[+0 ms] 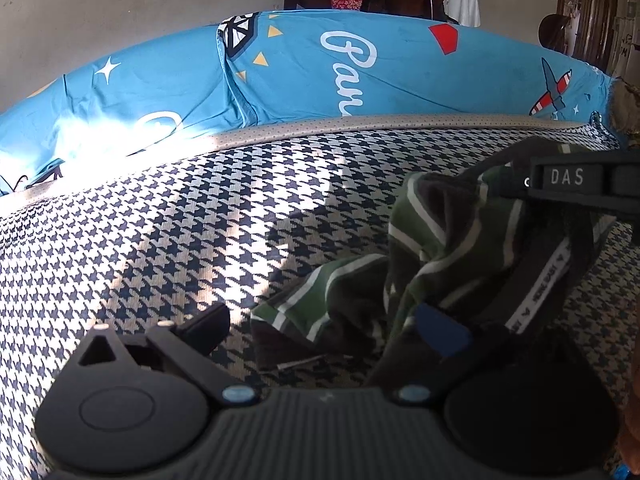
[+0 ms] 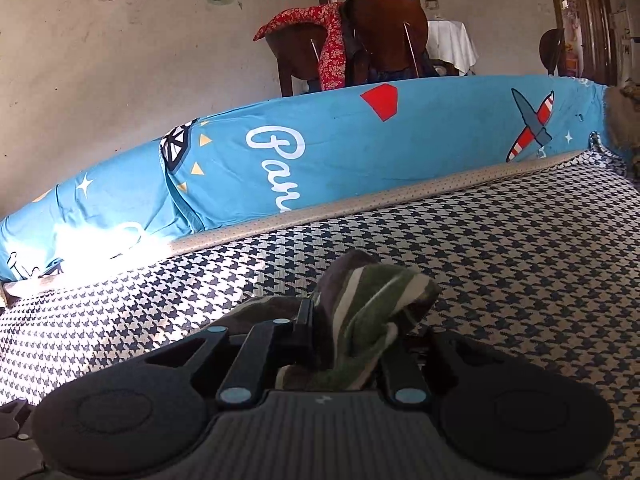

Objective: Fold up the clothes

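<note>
The right gripper (image 2: 344, 344) is clamped on a bunched fold of the green striped garment (image 1: 440, 248), lifting that part just off the houndstooth bed cover (image 1: 160, 240). In the left wrist view the left gripper (image 1: 328, 332) has its fingers spread wide, one blue pad (image 1: 440, 332) pressed against the cloth but nothing pinched.

The risk is that the right grip holds several layers at once; pulling from a wad like that would drag the whole piece into a twist instead of opening an edge. The left gripper, closing where it is, could catch an inner fold, not the hem.

The garment is crumpled, so its long axis is hard to read; it seems to run from the raised end down toward the left gripper, with a striped hem (image 1: 288, 300) lying flat on the cover. The blue printed bolster (image 2: 320, 160) lies well apart behind.
</note>
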A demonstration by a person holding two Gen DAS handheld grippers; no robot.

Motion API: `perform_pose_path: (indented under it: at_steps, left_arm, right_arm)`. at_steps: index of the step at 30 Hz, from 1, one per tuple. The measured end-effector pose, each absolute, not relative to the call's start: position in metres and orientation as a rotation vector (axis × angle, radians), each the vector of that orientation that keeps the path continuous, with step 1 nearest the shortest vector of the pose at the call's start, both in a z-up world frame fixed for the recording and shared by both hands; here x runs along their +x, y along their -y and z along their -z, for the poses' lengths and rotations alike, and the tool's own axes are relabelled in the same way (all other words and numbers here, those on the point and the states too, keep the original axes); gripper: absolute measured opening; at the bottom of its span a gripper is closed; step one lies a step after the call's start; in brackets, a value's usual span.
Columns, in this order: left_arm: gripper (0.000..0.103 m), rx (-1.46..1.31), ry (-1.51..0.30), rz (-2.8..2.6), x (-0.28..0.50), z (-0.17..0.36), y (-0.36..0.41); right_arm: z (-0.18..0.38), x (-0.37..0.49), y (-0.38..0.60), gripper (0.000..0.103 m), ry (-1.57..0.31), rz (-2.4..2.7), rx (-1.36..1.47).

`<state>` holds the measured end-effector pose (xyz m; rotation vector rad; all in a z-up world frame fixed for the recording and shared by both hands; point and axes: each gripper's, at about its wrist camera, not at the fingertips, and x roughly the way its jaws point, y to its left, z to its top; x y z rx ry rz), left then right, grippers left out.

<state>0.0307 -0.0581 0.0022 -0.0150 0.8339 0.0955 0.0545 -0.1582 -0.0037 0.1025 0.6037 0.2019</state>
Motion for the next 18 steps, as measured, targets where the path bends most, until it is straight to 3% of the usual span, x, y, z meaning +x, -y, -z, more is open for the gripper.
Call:
perform_pose_path:
  at_steps: [18]
  left_arm:
    - [0.103,-0.036,-0.829,-0.117,0.0319,0.0004,0.0567]
  right_arm:
    - [0.004,0.0556,0.1631,0.01,-0.622,-0.16,0.079]
